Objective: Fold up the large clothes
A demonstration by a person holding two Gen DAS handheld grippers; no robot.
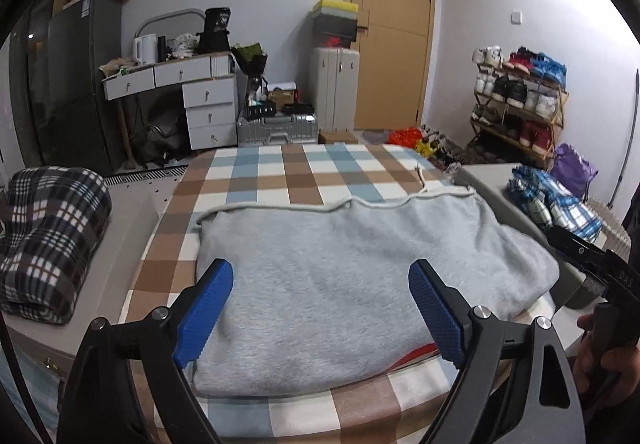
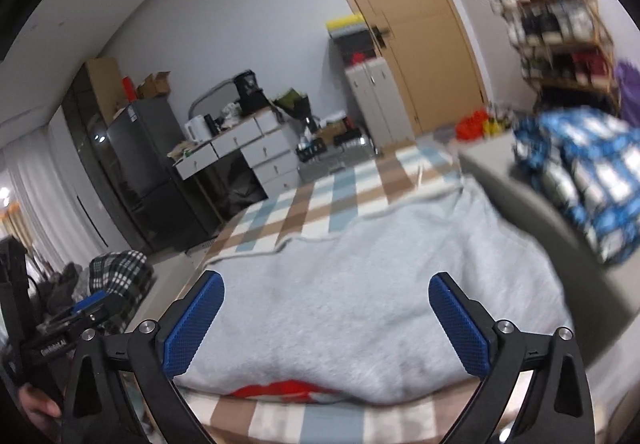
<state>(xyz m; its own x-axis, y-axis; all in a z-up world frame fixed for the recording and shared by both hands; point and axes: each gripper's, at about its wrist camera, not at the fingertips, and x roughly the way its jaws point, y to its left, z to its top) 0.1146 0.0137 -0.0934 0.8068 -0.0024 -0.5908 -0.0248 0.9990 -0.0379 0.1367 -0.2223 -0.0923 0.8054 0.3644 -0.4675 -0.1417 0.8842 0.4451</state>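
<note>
1. The grey sweatshirt (image 1: 352, 284) lies folded over on the checked bedcover (image 1: 304, 171), directly ahead of and below both claws, its long axis running left to right across the bed.
2. The left gripper (image 1: 320, 312) hangs over the garment's near left part, jaws spread wide with nothing between the blue pads (image 1: 204, 312).
3. The right gripper (image 2: 326, 324) hangs over the near middle, jaws likewise wide and empty.
4. Judging by this, the near edge is the closest hold for both claws; the right one sits nearer the right end beside the grey ledge (image 1: 492, 179).
5. Hard to read: a red patch (image 2: 280, 390) peeks from under the near hem, its nature unclear; the right wrist view is blurred; sleeves are hidden within the fold.
</note>
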